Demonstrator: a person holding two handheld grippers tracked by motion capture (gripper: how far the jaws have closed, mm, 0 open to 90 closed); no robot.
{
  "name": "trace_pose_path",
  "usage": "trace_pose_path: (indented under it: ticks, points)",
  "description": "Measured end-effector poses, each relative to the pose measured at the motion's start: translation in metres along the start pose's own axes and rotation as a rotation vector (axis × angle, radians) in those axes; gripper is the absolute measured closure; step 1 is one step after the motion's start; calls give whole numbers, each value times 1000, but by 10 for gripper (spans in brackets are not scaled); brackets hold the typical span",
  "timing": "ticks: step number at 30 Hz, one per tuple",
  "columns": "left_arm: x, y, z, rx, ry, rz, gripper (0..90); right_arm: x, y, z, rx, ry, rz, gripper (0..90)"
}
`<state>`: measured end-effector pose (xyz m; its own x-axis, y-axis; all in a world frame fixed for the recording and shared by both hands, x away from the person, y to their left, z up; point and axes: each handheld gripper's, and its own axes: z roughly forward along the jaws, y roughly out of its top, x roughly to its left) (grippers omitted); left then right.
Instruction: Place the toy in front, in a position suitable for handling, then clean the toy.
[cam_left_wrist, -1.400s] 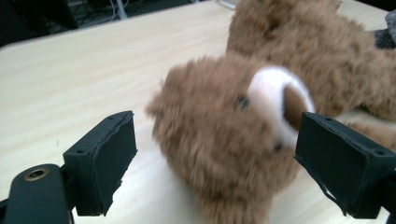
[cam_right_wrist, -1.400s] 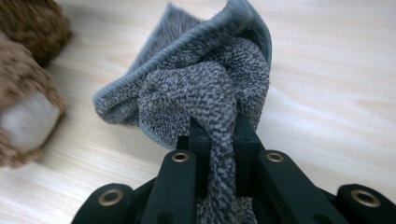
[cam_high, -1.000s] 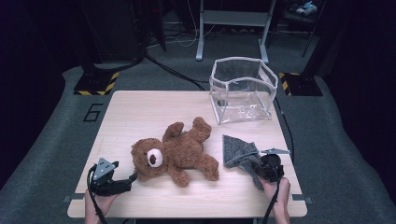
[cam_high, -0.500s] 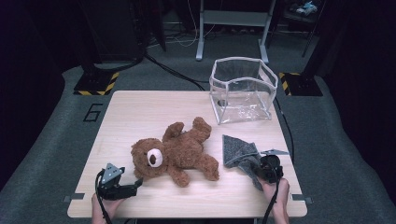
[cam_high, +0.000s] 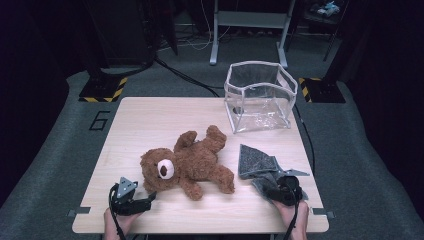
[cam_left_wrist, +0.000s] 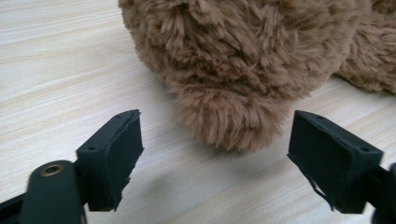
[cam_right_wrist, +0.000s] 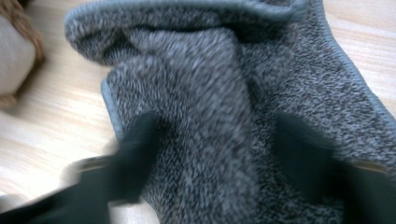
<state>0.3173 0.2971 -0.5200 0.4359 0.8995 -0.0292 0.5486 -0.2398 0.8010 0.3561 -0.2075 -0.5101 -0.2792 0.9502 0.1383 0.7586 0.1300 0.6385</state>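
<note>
A brown teddy bear (cam_high: 192, 162) lies on its back in the middle of the wooden table (cam_high: 150, 120). My left gripper (cam_high: 149, 198) rests low at the front left and points at the bear's head. Its jaws have just been closing a little but stand wide apart in the left gripper view (cam_left_wrist: 215, 154), with a furry rounded part of the bear (cam_left_wrist: 243, 60) just ahead of the pads, untouched. A grey cloth (cam_high: 255, 162) lies crumpled at the front right. My right gripper (cam_high: 277, 184) is on its near end; its jaws have just been opening, and a fold of cloth (cam_right_wrist: 224, 93) lies loose between them.
A clear plastic box (cam_high: 260, 95) stands open at the back right of the table. A pale paw of the bear (cam_right_wrist: 16, 56) shows at the left edge of the right gripper view. Dark floor and black stands surround the table.
The left gripper has sunk toward the table's front edge and slid a little right, closer to the bear's head. The right hand and the cloth stay where they were.
</note>
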Motion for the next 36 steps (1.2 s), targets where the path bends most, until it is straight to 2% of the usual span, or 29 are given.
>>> trace_pose_path:
  ticks: [2, 3, 4, 5, 8, 10, 12, 15, 18, 22, 24, 28, 36]
  points:
    - [-3, 0, 4, -13, 17, -12, 200, 2, -4, 0, -10, -8, -18, 190]
    - [-3, 0, 6, -8, 8, -19, 213, 0, -6, 1, -16, 2, -37, 163]
    - [-4, -1, 7, -13, 17, -17, 219, 1, -9, 1, -31, 6, -18, 144]
    - [-4, -1, 8, -14, 22, -20, 224, 0, -9, 1, -33, 9, -36, 139]
    - [-3, -2, 11, -12, 28, -17, 264, 1, -15, 1, -68, 7, -43, 133]
    - [-3, -3, 10, -39, 27, -28, 263, 2, -18, 1, -92, -1, -49, 133]
    - [-2, -2, 11, -23, 26, -27, 251, 4, -22, 2, -113, -23, -71, 133]
    - [-2, -1, 12, -19, 25, -34, 238, 7, -21, 4, -104, -42, -95, 116]
    - [-2, 1, 11, -20, 6, -37, 220, 8, -20, 4, -102, -36, -78, 101]
    - [-1, 2, 11, -24, 7, -12, 209, 8, -21, 5, -105, -40, -80, 102]
    - [-1, 4, 10, -12, -7, -8, 204, 7, -22, 4, -110, -33, -74, 104]
    - [2, 6, 10, -29, 3, -20, 204, 7, -22, 4, -108, -35, -76, 105]
    - [0, 8, 10, -27, 7, -17, 210, 6, -22, 4, -112, -29, -73, 103]
